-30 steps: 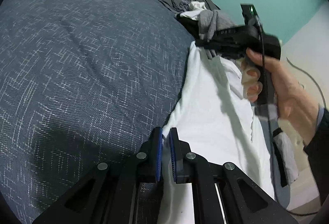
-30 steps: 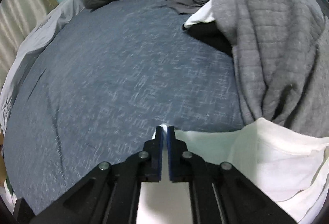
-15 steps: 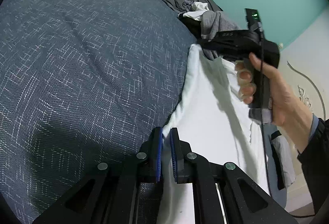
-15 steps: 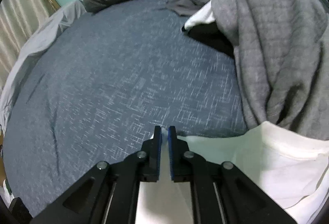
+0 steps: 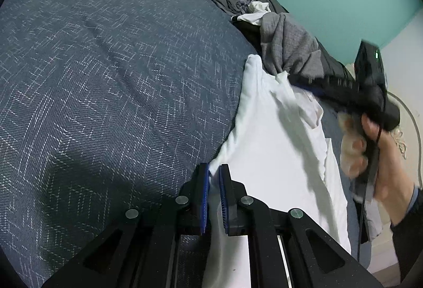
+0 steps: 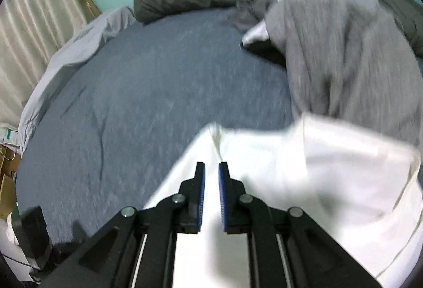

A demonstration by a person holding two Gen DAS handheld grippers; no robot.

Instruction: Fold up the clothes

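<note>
White cotton, a T-shirt (image 5: 277, 145) by the look of it, lies stretched along the near edge of the bed (image 5: 105, 76), on the dark blue cover, with a heap of unfolded clothes (image 5: 288, 50) just beyond its far end. The left gripper (image 5: 214, 182) has its jaws nipped on the near edge of the cloth, the fabric caught between the blue pads. The right gripper (image 6: 211, 182) hangs over the far part of the shirt; its jaws stand only a sliver apart, and from its own view the white cloth seems to lie below them, not pinched. In the left view the person's right hand (image 5: 370, 156) on the handle is blurred, as is the whole right view. I judge this to be the laying-out step, one end anchored. Next the right jaws need a fresh hold on a far corner or sleeve, so a fold can be carried across without dragging the grey heap along.
</note>
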